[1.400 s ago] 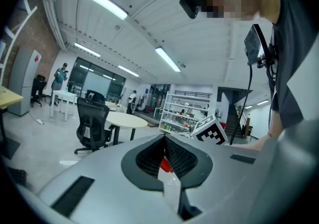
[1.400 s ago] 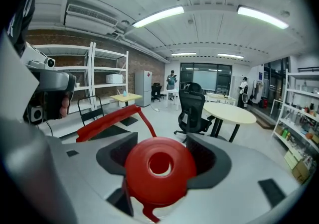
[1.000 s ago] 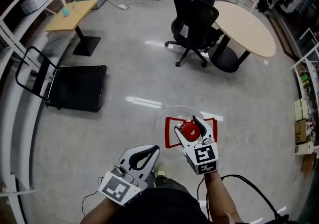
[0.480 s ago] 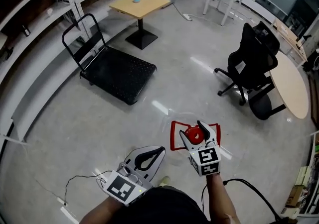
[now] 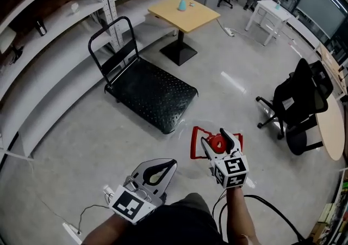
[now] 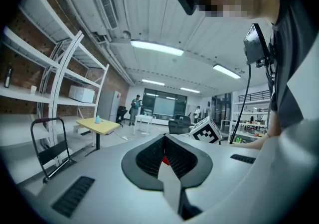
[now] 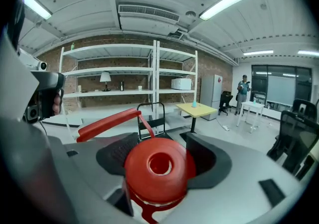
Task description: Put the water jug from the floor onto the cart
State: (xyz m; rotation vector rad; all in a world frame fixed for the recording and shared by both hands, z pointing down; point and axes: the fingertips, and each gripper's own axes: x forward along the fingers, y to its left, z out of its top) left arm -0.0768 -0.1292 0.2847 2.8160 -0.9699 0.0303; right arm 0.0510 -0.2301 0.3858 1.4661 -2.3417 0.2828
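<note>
The water jug is clear with a red cap (image 5: 216,142) and a red carrying handle (image 5: 197,139); its body barely shows against the floor. My right gripper (image 5: 218,140) is shut on the jug's neck, just under the red cap (image 7: 158,165), and holds it off the floor. The black platform cart (image 5: 155,95) with its upright push handle (image 5: 111,31) stands ahead and to the left, a short way beyond the jug. Low at the left my left gripper (image 5: 166,165) is shut with nothing in it. The cart's handle (image 7: 149,112) shows behind the cap in the right gripper view.
White shelving (image 5: 49,26) runs along the left wall behind the cart. A yellow table (image 5: 186,11) stands past the cart. A black office chair (image 5: 300,102) and a round table (image 5: 333,129) are to the right. A thin cable (image 5: 89,215) lies on the floor at bottom left.
The view has swung left, and the cart has come from the far left to ahead and closer. The right gripper stays shut on the jug; the left stays shut and empty.
</note>
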